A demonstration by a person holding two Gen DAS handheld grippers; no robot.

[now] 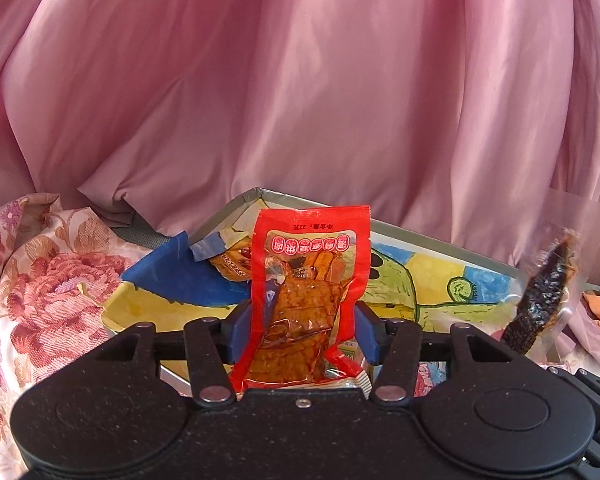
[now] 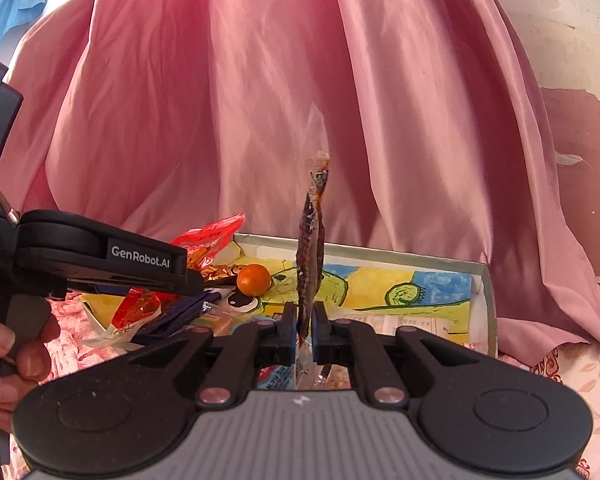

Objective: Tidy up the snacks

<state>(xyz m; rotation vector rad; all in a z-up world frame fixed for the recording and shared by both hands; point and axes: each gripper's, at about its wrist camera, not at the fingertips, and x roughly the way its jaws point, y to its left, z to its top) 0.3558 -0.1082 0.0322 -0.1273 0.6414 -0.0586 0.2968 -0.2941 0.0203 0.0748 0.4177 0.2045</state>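
My left gripper (image 1: pixel 305 326) is shut on a red snack packet (image 1: pixel 308 280) with brown pieces inside, held upright over a shallow box (image 1: pixel 440 240) lined with a yellow, green and blue drawing. My right gripper (image 2: pixel 305 322) is shut on a clear packet with a dark snack strip (image 2: pixel 311 264), held edge-on and upright over the same box (image 2: pixel 486 300). That dark packet also shows at the right of the left wrist view (image 1: pixel 544 292). The left gripper's body (image 2: pixel 112 258) shows at the left of the right wrist view.
A small orange fruit (image 2: pixel 253 279) and several loose wrappers (image 2: pixel 140 308) lie at the box's left end. A blue paper scrap (image 1: pixel 180 276) hangs over the box edge. Pink satin cloth (image 1: pixel 300 80) rises behind. Floral bedding (image 1: pixel 40 280) lies around the box.
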